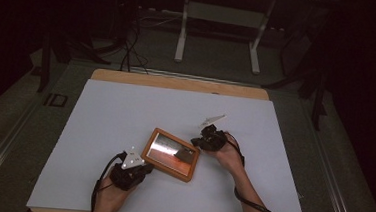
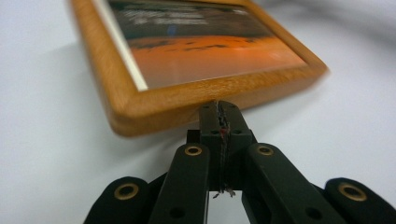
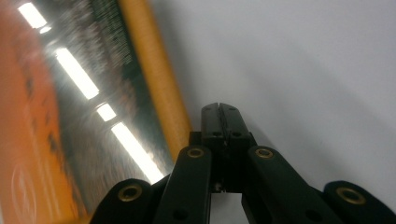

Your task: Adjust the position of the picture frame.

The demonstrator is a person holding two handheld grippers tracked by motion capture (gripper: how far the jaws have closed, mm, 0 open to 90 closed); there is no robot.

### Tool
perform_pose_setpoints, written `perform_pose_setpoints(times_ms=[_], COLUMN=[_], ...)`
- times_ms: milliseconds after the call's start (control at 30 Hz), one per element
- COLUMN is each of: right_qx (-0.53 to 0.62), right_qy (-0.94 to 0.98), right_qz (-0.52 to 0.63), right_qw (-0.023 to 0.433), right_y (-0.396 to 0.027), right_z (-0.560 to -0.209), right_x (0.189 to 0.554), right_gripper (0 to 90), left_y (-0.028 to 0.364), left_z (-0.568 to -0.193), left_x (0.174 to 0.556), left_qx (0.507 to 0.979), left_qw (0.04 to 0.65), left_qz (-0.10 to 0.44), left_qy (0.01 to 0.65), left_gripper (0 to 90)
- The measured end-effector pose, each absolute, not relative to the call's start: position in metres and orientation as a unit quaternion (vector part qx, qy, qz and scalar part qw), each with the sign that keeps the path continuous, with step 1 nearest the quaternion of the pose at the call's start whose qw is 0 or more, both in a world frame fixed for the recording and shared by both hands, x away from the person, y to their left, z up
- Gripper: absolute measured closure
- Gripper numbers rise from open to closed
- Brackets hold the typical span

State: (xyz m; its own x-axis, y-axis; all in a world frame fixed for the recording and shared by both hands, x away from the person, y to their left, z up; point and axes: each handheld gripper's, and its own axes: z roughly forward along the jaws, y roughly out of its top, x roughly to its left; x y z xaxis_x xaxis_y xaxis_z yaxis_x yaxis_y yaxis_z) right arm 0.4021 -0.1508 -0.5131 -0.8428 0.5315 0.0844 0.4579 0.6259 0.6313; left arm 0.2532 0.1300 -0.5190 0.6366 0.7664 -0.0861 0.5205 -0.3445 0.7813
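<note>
now, with both tools closed and empty, nudge the picture frame gently: left tool at seven o'clock, right tool at two.

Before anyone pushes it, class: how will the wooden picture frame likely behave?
The picture frame lies flat, so it will probably slide on the smooth white table rather than tip. Its wooden border looks stiff; the glossy, reflective front may be fragile.
</note>
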Motion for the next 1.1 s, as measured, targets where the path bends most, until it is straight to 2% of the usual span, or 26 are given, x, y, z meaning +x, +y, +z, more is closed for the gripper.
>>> perform_pose_setpoints(times_ms=[433,467,567,600,633,767,867,1033,1100], right_qx=[0.250,0.251,0.257,0.263,0.270,0.268,0.254,0.256,0.257], right_qy=[0.910,0.909,0.905,0.901,0.894,0.886,0.887,0.891,0.890], right_qz=[0.328,0.330,0.337,0.341,0.352,0.377,0.385,0.375,0.375], right_qw=[0.038,0.044,0.048,0.053,0.054,0.031,-0.005,-0.018,-0.029], right_y=[-0.157,-0.157,-0.155,-0.155,-0.154,-0.150,-0.141,-0.125,-0.121], right_z=[-0.515,-0.514,-0.511,-0.509,-0.504,-0.498,-0.499,-0.508,-0.512], right_x=[0.383,0.384,0.386,0.387,0.390,0.393,0.396,0.403,0.405], right_gripper=[90.0,90.0,87.5,87.5,74.6,58.1,47.0,34.4,32.2], left_y=[0.151,0.151,0.152,0.152,0.155,0.154,0.147,0.135,0.132], left_z=[-0.528,-0.527,-0.526,-0.526,-0.521,-0.518,-0.519,-0.526,-0.528], left_x=[0.288,0.288,0.287,0.287,0.282,0.279,0.282,0.292,0.295], left_qx=[0.762,0.759,0.755,0.755,0.743,0.730,0.725,0.725,0.723], left_qw=[0.410,0.409,0.414,0.414,0.435,0.462,0.455,0.441,0.443], left_qz=[0.145,0.144,0.139,0.139,0.129,0.108,0.113,0.101,0.089], left_qy=[0.480,0.485,0.489,0.489,0.492,0.492,0.505,0.519,0.522], left_gripper=[89.0,87.7,74.9,74.9,65.2,50.5,36.6,24.4,24.1])
